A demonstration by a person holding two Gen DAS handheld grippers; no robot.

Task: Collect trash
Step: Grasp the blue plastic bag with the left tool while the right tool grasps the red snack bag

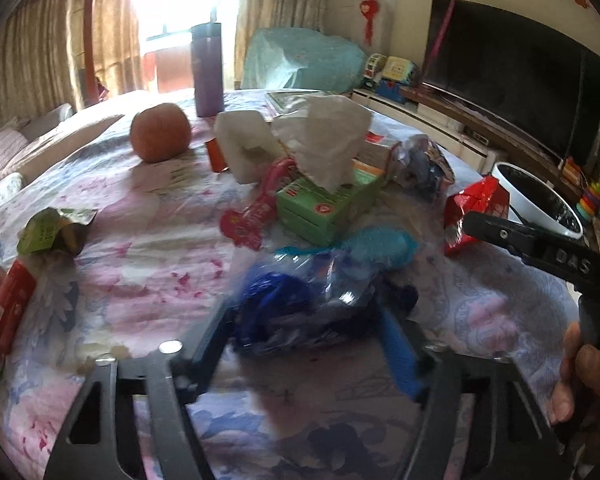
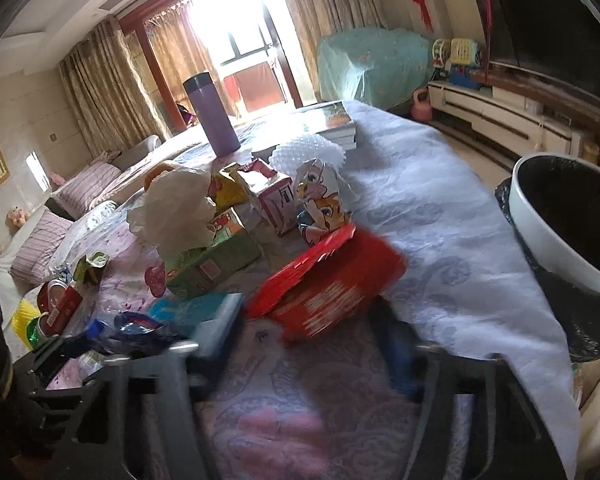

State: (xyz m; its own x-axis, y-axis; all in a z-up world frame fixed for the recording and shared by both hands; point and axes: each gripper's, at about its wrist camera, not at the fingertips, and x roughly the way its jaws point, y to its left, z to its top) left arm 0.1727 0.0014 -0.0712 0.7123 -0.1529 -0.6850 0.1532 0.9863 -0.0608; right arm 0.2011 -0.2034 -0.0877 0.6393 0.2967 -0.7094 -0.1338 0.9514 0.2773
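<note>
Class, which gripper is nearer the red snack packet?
Right. The right gripper has the red snack packet between its fingers; the left gripper sits at the blue plastic bag, off to the packet's side.

Both wrist cameras are looking forward and down along their claws, close over the cluttered bench [image 1: 148, 264], the left facing a blue wrapper, the right a red one, sharing the tissue box [image 1: 328, 204].

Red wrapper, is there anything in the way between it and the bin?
Nothing visible does. In the right wrist view, only bare tablecloth lies between the red wrapper and the bin, which stands just past the table's edge, to the wrapper's right.
</note>
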